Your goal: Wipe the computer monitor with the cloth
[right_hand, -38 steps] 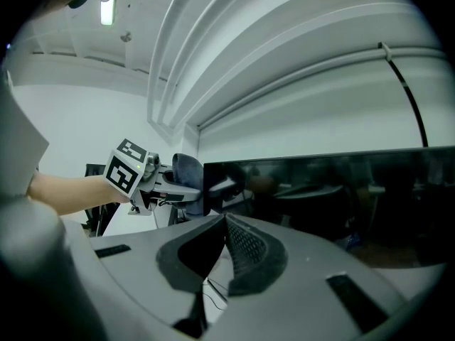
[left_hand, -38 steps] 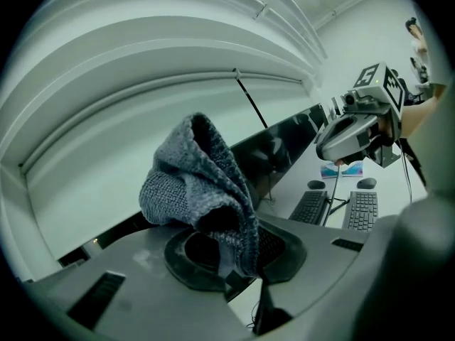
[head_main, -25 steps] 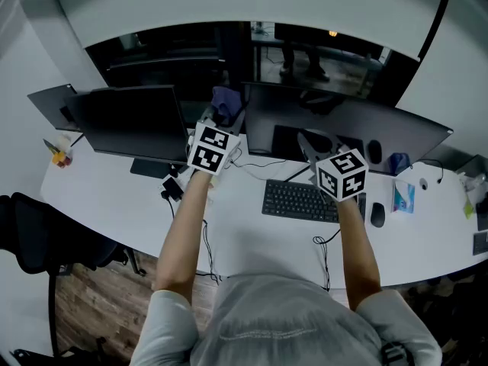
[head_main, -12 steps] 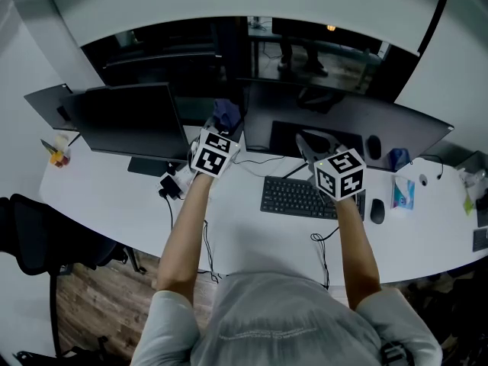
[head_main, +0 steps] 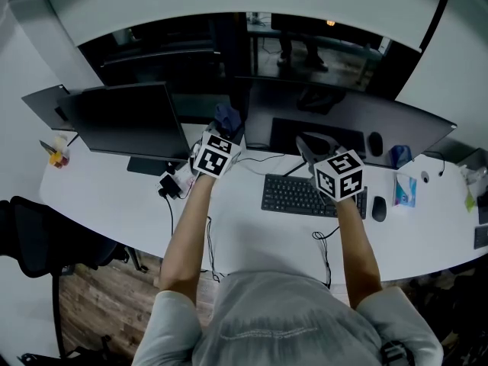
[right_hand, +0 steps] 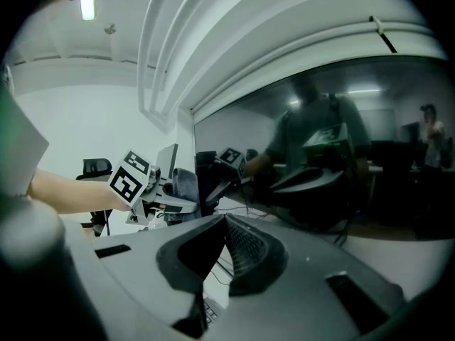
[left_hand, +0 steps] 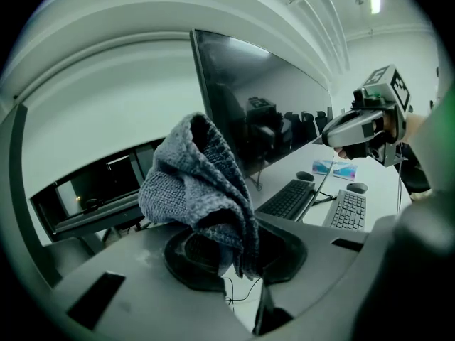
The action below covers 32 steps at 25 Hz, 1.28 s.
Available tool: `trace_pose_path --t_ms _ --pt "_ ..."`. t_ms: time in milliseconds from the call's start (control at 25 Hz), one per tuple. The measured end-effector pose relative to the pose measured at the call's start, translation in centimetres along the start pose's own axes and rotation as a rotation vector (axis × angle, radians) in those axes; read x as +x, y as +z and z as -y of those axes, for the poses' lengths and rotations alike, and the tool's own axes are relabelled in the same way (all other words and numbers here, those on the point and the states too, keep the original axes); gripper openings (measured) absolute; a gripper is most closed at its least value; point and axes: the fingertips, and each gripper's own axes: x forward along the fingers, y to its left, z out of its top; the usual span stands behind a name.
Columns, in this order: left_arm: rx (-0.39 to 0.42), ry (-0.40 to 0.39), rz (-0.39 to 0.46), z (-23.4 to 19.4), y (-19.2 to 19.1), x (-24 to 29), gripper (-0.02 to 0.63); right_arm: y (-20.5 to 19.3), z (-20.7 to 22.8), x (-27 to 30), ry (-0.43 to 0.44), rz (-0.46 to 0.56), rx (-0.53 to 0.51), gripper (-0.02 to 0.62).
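White curved desk point(head_main: 252, 235) carries two dark screens side by side, seen from the head view: the monitor point(head_main: 343, 124) on the right and a second monitor point(head_main: 130, 124) on the left, with a keyboard point(head_main: 301, 195) and mouse point(head_main: 379, 208) in front and a chair point(head_main: 34, 242) at far left. That view shows both arms reaching forward but only the marker cubes on top, not the jaws. The left gripper view shows them: the left gripper point(left_hand: 231, 251) is clamped on a grey knitted cloth point(left_hand: 199, 183), which bunches up above the jaws. The cloth is raised in the gap between the two screens, near the monitor's left edge; whether it touches the glass cannot be told. The right gripper view shows the right gripper point(right_hand: 222, 222) with its jaws together and nothing between them, held in front of the monitor over the desk. Only this view catches the person's reflection in the dark screen.
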Motion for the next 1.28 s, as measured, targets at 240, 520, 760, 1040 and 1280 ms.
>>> trace_pose_path --t_ms 240,520,760,1040,1280 --pt "-0.017 -0.018 -0.047 0.5 -2.1 1.3 0.063 -1.5 0.0 0.3 0.012 -0.037 0.003 0.003" --pt "-0.044 -0.04 -0.075 0.9 -4.1 2.5 0.062 -3.1 0.4 0.8 0.009 -0.055 0.035 0.003" --pt "-0.084 -0.04 -0.063 0.8 -5.1 3.2 0.063 -4.3 0.9 1.5 0.003 -0.074 0.057 0.002" --pt "-0.059 -0.035 -0.052 1.0 -5.0 3.0 0.061 -4.9 0.9 1.7 0.013 -0.087 0.067 0.003" --pt "0.005 -0.033 -0.109 1.4 -5.7 3.3 0.061 -5.3 1.0 1.7 0.015 -0.089 0.078 0.003"
